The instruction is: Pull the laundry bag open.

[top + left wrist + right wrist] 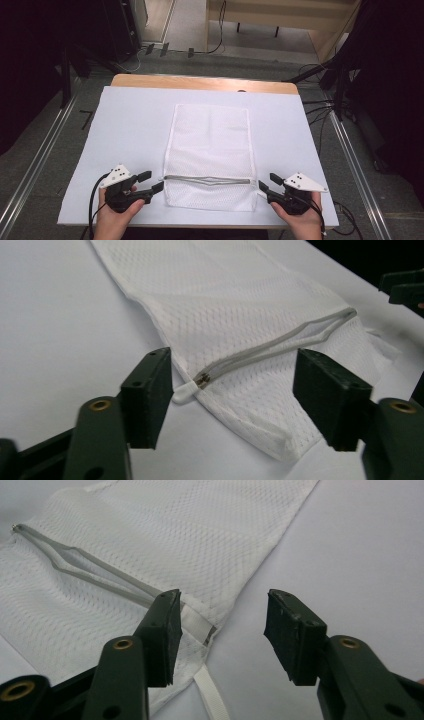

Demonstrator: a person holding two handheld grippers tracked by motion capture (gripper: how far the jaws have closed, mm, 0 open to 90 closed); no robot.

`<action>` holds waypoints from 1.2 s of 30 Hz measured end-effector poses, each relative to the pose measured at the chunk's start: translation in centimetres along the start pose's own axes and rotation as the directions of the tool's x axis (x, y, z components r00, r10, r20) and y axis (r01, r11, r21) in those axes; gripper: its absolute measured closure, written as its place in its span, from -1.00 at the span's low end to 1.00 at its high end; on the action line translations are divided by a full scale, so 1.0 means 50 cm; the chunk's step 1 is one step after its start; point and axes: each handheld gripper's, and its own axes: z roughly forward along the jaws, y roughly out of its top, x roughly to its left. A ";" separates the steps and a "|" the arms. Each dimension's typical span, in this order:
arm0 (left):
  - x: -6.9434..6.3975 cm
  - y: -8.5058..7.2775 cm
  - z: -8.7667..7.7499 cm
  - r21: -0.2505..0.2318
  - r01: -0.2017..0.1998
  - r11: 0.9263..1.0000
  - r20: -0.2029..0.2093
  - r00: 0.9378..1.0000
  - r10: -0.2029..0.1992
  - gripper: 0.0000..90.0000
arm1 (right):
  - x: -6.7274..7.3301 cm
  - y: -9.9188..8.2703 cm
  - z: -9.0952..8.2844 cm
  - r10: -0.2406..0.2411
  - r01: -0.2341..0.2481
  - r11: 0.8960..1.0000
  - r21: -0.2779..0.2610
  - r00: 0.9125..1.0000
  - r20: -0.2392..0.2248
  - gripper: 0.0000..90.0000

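A white mesh bag lies flat on the white table cover, its grey zipper running across near the front end and partly parted. My left gripper stands open at the zipper's left end. In the left gripper view its jaws straddle the bag corner and the zipper pull without touching. My right gripper is open at the bag's near right corner. In the right gripper view the bag edge and a white tape loop lie by the left jaw, with bare cover between the jaws.
The white cover spans nearly the whole wooden table, bare on both sides of the bag. Cables and metal rails run along the floor around it. Dark equipment stands at the far left and right.
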 end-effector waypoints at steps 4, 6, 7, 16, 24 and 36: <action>0.009 -0.001 -0.016 -0.035 0.000 0.999 -0.006 1.000 0.000 -0.60 | -0.011 0.002 -0.006 0.008 -0.008 1.000 -0.013 1.000 0.004 -0.02; 0.018 0.000 -0.025 -0.046 -0.001 0.999 -0.008 1.000 0.001 -0.66 | -0.018 0.003 -0.011 0.012 -0.011 1.000 -0.020 1.000 0.008 -0.09; 0.028 0.001 -0.034 -0.053 -0.015 0.998 0.008 1.000 0.015 -0.71 | -0.026 0.004 -0.014 0.017 -0.017 0.999 -0.027 1.000 0.009 -0.14; 0.058 0.009 -0.064 -0.085 -0.034 0.996 -0.023 0.999 0.032 -0.71 | -0.050 0.004 -0.024 0.017 -0.017 0.999 -0.031 1.000 0.004 -0.24; 0.095 0.008 -0.092 -0.105 -0.058 0.993 -0.098 0.994 0.047 -0.80 | -0.077 -0.002 -0.029 0.045 -0.044 0.999 -0.011 0.998 0.043 -0.46; 0.107 0.005 -0.082 -0.060 -0.080 0.995 -0.139 0.988 0.071 -0.97 | -0.095 -0.008 -0.022 0.068 -0.068 0.998 0.002 0.994 0.081 -0.46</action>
